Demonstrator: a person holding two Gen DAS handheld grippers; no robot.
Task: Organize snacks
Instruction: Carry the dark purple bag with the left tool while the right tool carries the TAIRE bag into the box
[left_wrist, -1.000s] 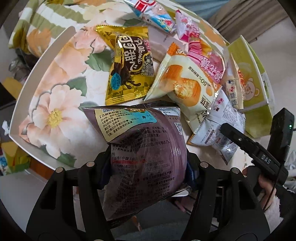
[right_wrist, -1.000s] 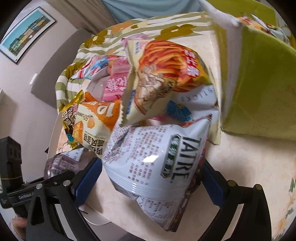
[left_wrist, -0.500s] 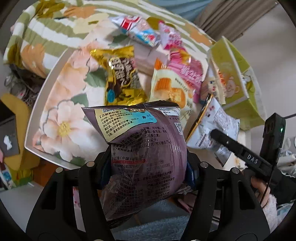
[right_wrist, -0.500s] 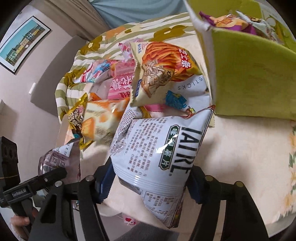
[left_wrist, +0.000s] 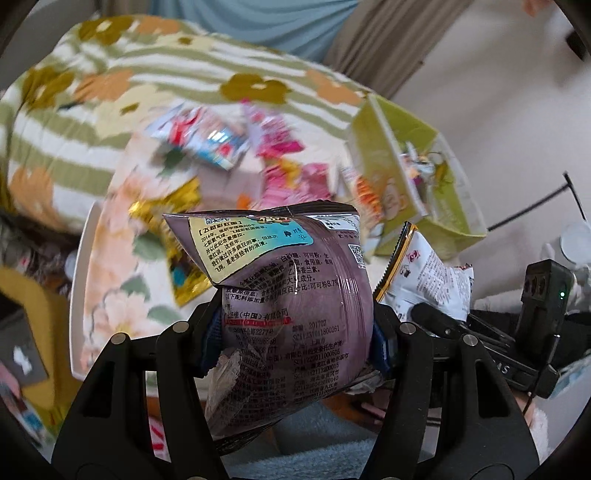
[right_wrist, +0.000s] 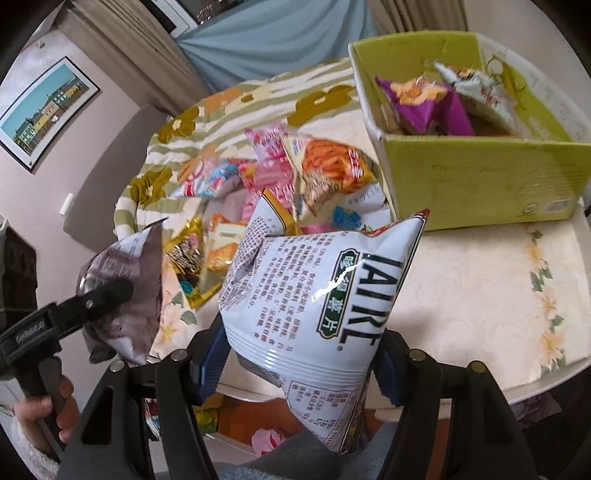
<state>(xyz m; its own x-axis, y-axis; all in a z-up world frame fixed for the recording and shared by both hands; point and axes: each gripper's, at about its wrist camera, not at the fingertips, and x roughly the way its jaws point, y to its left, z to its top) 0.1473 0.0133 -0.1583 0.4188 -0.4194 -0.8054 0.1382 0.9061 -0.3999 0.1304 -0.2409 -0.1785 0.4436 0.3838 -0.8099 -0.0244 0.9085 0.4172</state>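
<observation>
— Where do the snacks stand?
— My left jaws (left_wrist: 295, 347) clench the purple bag (left_wrist: 291, 295), my right jaws (right_wrist: 299, 354) the white bag (right_wrist: 317, 295); green box (right_wrist: 480, 177) at one o'clock holds few, a pile (right_wrist: 280, 173) waits on the tabletop (right_wrist: 480, 280).

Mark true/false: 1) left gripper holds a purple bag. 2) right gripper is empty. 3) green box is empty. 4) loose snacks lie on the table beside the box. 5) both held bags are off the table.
1) True. The left gripper is shut on the purple bag.
2) False. The right gripper is shut on the white bag.
3) False. The green box already holds packets, among them a purple packet.
4) True. The snack pile lies on the table, left of the box in the right wrist view.
5) True. Both bags hang in the jaws above the tabletop.
</observation>
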